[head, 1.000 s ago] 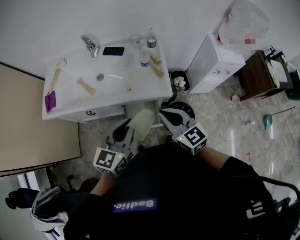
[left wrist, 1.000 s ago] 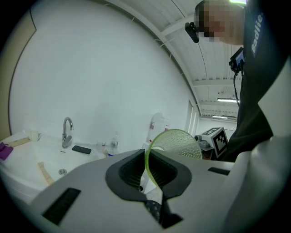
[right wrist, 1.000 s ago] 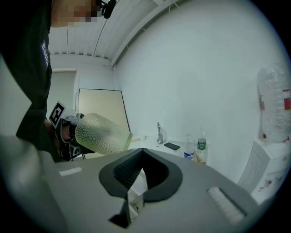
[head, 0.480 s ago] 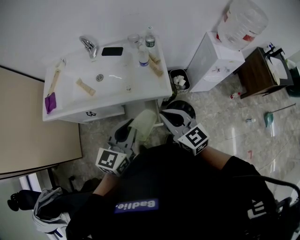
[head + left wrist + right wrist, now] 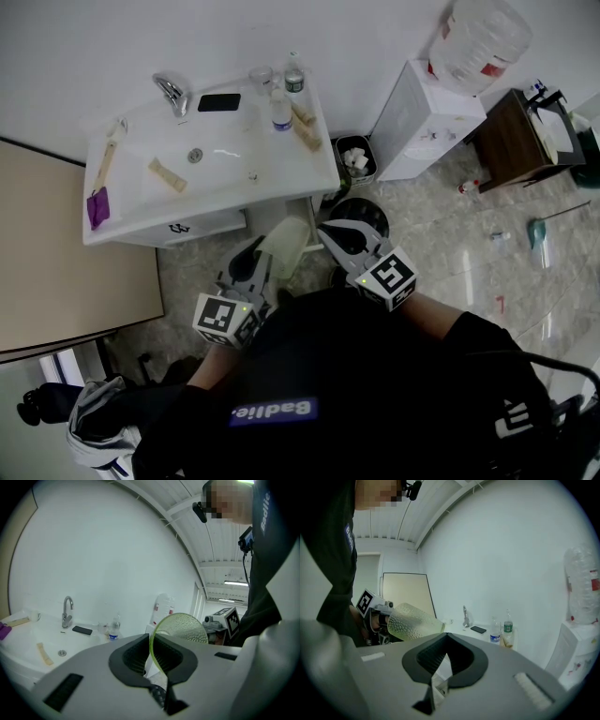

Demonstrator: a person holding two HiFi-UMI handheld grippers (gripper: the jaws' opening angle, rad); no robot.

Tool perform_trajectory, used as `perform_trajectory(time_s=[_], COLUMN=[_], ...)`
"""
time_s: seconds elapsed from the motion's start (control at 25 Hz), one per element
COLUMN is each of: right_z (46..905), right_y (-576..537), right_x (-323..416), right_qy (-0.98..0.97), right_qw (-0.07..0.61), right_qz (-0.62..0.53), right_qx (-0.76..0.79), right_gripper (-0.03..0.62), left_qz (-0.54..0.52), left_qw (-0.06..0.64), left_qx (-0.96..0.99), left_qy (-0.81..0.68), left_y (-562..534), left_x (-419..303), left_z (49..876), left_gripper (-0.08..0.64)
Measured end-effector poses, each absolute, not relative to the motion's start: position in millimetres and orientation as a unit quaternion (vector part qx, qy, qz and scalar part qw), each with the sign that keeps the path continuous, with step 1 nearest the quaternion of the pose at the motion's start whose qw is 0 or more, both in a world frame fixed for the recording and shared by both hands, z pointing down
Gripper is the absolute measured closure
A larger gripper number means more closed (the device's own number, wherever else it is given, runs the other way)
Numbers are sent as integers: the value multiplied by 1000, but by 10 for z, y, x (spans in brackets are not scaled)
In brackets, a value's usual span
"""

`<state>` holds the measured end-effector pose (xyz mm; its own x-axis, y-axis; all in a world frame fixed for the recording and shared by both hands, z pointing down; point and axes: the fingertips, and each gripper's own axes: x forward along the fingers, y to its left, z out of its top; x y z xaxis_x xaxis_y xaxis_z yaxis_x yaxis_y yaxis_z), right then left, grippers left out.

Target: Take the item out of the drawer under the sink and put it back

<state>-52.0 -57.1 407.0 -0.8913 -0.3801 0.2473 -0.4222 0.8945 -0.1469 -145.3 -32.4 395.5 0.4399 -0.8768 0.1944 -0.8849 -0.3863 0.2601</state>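
One translucent yellow-green cup (image 5: 180,627) with a dimpled wall hangs in the air just off the sink's (image 5: 234,178) front edge, left gripper (image 5: 153,644) fingers clamped on its rim. Right gripper (image 5: 446,641) fingers are pressed together, empty.

left hand-held gripper (image 5: 255,255) nearly level, jaws clamped on a green cup (image 5: 286,246); right hand-held gripper (image 5: 333,231) alongside, jaws together

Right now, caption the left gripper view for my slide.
The left gripper clamps a pale green cup by its rim, sink behind.
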Motion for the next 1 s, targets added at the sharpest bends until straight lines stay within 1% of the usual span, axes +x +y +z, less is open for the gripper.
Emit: perform_trajectory(time_s=[0.24, 0.64, 0.8, 1.0], right_z=[4128, 4182, 4244, 4298], right_y=[-570, -579, -601, -615], right_x=[-435, -199, -70, 72], right_qy=[-965, -961, -956, -953], right_qw=[110, 114, 119, 128], right_qz=[106, 117, 123, 127], right_qx=[212, 225, 236, 243], right_gripper=[597, 597, 597, 597], left_qz=[30, 66, 101, 155], left_qw=[187, 198, 204, 229], left_qx=[823, 819, 815, 804], left_qy=[-536, -534, -533, -527], left_y=[-416, -698, -855, -950], left_x=[-1464, -1423, -1418, -1419], left_z=[4164, 4508, 4893, 5475], left_gripper=[535, 535, 535, 535])
